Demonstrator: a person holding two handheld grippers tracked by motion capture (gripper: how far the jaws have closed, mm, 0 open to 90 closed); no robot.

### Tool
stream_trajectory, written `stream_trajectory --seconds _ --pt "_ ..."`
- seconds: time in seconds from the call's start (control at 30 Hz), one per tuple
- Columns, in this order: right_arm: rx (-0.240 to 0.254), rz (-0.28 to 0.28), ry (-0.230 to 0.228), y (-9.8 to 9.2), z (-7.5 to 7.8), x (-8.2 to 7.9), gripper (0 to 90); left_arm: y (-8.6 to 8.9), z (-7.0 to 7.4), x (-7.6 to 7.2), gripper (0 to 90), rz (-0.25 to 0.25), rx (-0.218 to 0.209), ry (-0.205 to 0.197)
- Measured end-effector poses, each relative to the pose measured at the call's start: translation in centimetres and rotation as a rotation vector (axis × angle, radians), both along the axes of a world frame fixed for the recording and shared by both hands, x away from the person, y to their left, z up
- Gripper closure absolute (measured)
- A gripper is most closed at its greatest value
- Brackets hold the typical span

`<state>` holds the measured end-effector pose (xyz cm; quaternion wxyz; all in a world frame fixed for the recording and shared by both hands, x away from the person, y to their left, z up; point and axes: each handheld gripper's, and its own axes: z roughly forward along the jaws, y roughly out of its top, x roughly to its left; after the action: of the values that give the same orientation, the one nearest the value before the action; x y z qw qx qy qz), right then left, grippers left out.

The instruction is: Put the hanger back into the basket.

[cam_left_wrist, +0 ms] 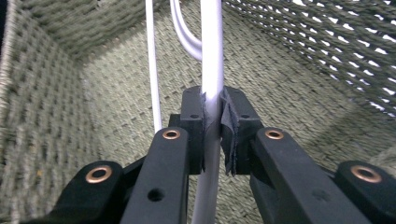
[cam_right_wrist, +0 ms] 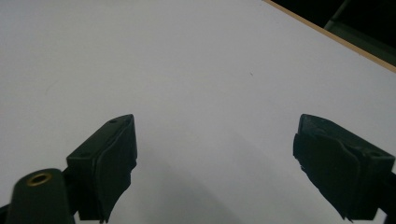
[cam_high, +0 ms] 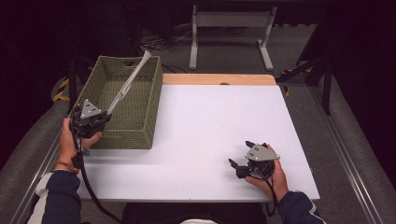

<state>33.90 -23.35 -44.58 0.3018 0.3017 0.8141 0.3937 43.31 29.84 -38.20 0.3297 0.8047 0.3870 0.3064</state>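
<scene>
Left gripper (cam_high: 103, 117) at about 9 o'clock on the worktop (cam_high: 210, 135), jaws clamped on a white hanger (cam_high: 129, 83); the hanger's long bar slants up and away over the woven basket (cam_high: 140, 126), its far end poking above the back rim toward 12 o'clock; in the left gripper view the bar (cam_left_wrist: 212, 70) runs straight up between the pads, pinched firmly, with thinner white loops of the hanger (cam_left_wrist: 184, 32) just beyond; basket floor (cam_left_wrist: 116, 107) lies beneath.

Right gripper (cam_high: 239, 166) rests low at 5 o'clock, jaws spread wide with nothing between them, bare worktop (cam_right_wrist: 187, 70) under them.

Step in hand, as I judge it: lowering the hanger into the basket. To do it well: tip the far end down so the bar clears the back rim rather than bridging it; lay it along the basket's long axis; keep the grip shut until the hanger touches the floor; then open and withdraw straight back, so the loops do not snag in the weave; the right gripper could steady the basket if it slides.
</scene>
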Motion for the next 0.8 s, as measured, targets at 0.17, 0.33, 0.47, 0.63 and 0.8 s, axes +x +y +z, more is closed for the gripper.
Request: stream_trajectory --seconds 0.17,0.33,0.47,0.63,0.8 --pt "-0.008 0.007 0.006 0.1 -0.1 0.0 13.5 0.8 0.1 -0.3 72.8 0.017 -0.128 -0.045" --pt "-0.008 0.009 0.005 0.1 -0.1 0.0 13.5 0.8 0.2 -0.5 68.6 -0.002 -0.171 -0.062" --pt "-0.005 0.007 -0.001 0.1 0.0 0.0 13.5 0.3 0.6 -0.9 65.1 -0.032 -0.208 -0.103" --pt "-0.004 0.003 -0.004 0.0 0.1 0.0 13.5 -0.6 0.9 -1.3 57.8 -0.061 -0.213 -0.135" --pt "0.001 -0.007 -0.018 -0.2 0.2 0.0 13.5 -1.8 1.4 -2.1 42.9 -0.078 -0.217 -0.199"
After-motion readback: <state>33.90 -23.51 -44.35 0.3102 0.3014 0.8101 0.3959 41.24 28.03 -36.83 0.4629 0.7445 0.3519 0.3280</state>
